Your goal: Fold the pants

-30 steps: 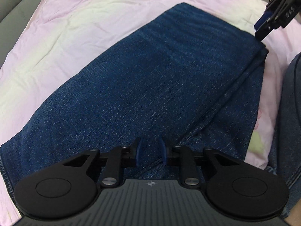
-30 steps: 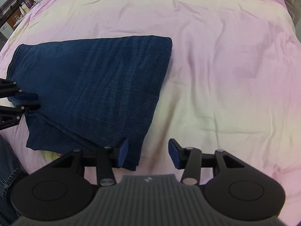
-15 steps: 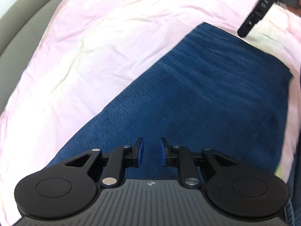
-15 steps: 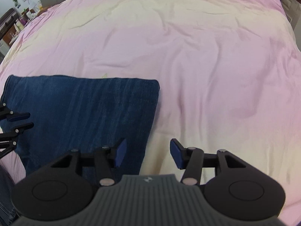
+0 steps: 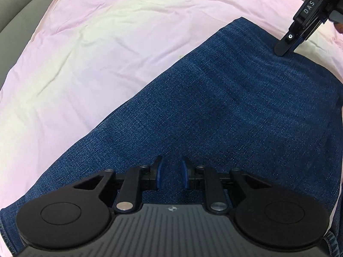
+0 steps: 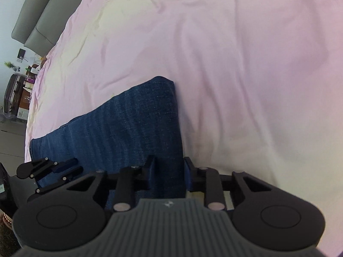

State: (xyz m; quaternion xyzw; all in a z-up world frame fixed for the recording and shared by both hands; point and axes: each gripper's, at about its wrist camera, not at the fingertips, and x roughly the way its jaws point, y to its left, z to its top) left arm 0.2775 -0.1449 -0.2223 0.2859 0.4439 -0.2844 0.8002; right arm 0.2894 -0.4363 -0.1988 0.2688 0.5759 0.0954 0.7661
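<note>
Dark blue folded jeans (image 5: 225,111) lie flat on a pink bedsheet (image 5: 96,49). My left gripper (image 5: 171,174) hovers low over the near end of the jeans, its jaws a small gap apart and nothing between them. My right gripper (image 6: 168,171) sits over the right edge of the jeans (image 6: 128,132), jaws open with denim showing between them. The right gripper's fingertips (image 5: 287,45) touch the far edge of the jeans in the left wrist view. The left gripper (image 6: 62,171) appears at the lower left of the right wrist view.
The pink and pale yellow sheet (image 6: 246,64) spreads wide around the jeans. A grey headboard (image 6: 40,21) and cluttered furniture (image 6: 19,90) stand beyond the bed's left side. A grey surface (image 5: 19,10) borders the sheet at the upper left.
The right gripper has come down onto the right edge of the jeans and narrowed its opening. The left gripper stayed low over the near end, jaws unchanged.
</note>
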